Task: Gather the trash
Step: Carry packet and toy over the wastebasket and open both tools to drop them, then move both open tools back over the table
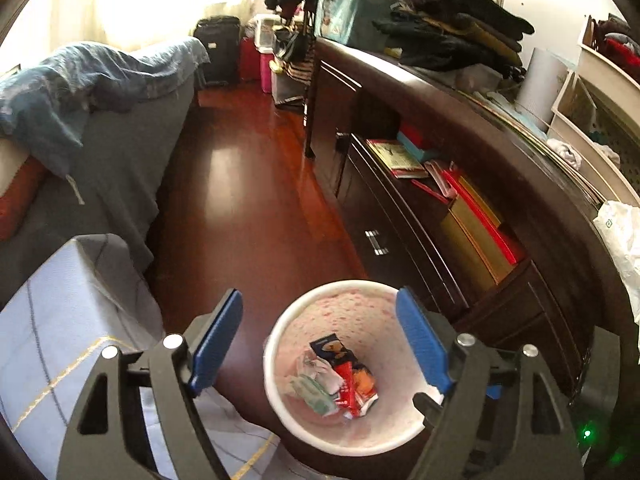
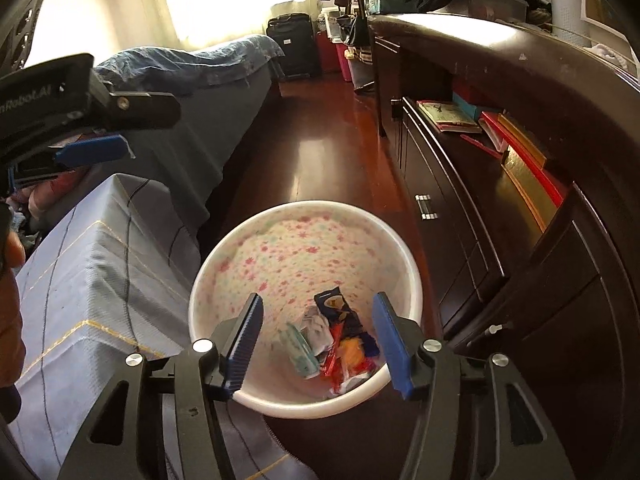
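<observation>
A white waste bin (image 1: 280,328) with a pink flowered lining stands on the dark red floor; it also shows in the right wrist view (image 2: 224,256). Several crumpled wrappers (image 1: 340,376) lie at its bottom, blue, red, orange and pale green, also seen in the right wrist view (image 2: 340,336). My left gripper (image 1: 320,340) is open and empty above the bin. My right gripper (image 2: 318,338) is open and empty, directly over the bin's mouth. The left gripper (image 2: 92,148) also appears at the left edge of the right wrist view, higher up.
A dark wooden cabinet (image 1: 420,240) with books on an open shelf (image 2: 500,132) runs along the right. A bed with a blue-grey cover (image 1: 72,320) sits left of the bin (image 2: 100,280). A suitcase (image 1: 218,48) and piled clothes stand farther back.
</observation>
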Demonstrator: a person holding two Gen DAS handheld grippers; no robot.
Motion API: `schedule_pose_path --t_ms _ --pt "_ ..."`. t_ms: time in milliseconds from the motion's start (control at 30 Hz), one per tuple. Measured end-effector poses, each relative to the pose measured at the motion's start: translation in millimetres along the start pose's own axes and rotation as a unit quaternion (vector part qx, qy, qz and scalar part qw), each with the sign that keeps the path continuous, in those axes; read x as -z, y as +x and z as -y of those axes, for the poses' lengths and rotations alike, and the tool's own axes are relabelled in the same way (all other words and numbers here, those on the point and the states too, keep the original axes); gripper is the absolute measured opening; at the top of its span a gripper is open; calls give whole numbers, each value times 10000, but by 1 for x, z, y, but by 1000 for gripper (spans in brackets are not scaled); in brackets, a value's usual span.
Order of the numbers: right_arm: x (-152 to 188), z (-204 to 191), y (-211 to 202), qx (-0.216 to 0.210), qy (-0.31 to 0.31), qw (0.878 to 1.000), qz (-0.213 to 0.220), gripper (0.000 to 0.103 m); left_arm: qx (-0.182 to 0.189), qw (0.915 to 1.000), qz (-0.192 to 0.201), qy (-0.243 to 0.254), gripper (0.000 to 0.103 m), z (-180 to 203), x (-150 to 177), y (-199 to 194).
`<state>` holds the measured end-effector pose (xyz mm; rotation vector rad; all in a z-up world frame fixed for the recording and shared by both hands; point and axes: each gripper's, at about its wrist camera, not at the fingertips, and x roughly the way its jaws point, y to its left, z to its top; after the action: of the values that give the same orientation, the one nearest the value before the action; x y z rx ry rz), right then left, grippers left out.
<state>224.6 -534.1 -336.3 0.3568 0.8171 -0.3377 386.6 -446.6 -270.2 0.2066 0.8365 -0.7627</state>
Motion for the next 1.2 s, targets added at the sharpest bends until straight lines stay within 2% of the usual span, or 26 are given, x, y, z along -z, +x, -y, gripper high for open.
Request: schedule_pose_path --t_ms 233,433,533,700,800,900,1000,1133,1200 --pt "2 -25 -24 -246 -98 9996 4 67 -399 9989 235 -58 86 -19 12 -47" --pt "10 -74 -55 -733 -507 9960 59 73 -910 9945 375 -368 89 -56 38 -96" --pt "16 -103 -64 -993 -785 9919 -1 74 -1234 9896 429 -597 90 -79 57 -122" --pt "33 -152 -74 -1376 -1334 9814 -133 76 -1820 9764 439 -1074 93 -125 98 -164" --pt "44 -177 -80 -1578 -1630 9737 -216 77 -2276 9626 399 -1411 96 -158 124 -188" --pt "55 -204 -84 -1769 -1927 9647 -305 77 -2782 9412 335 -1886 99 -194 154 -210" --pt "64 -226 -87 -1925 -2126 9572 -384 77 -3265 9110 175 -2514 99 -233 184 -227" --pt "78 -254 -92 -2085 -2395 9472 -453 77 -3560 8797 -36 -3153 99 -268 217 -239" --pt "84 -268 -95 -2163 -2522 9420 -484 77 -3566 8661 -213 -3497 99 -286 232 -239"
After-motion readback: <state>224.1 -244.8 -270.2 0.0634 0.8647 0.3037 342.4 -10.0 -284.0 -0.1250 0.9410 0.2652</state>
